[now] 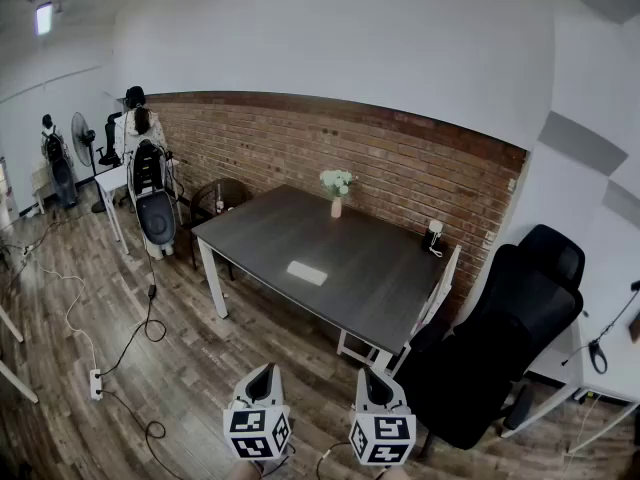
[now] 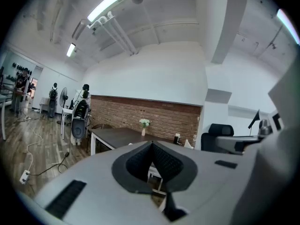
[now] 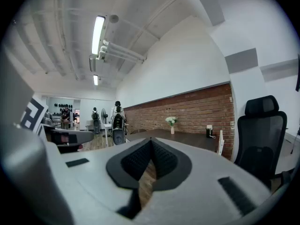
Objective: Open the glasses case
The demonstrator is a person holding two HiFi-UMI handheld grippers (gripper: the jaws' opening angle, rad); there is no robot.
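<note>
Bright ceiling tubes (image 2: 108, 3), fisheye-warped dark edges

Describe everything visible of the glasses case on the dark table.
The glasses case is a small, pale, flat oblong lying on the dark table, near its middle, toward the near long edge. It lies apart from the vase of white flowers by the wall; only the tabletop touches it. Its material and whether it is shut are too small to tell.

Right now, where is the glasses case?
In the head view the glasses case lies flat on the dark table, near the table's front edge and left of its middle, in front of the flower vase.
</note>
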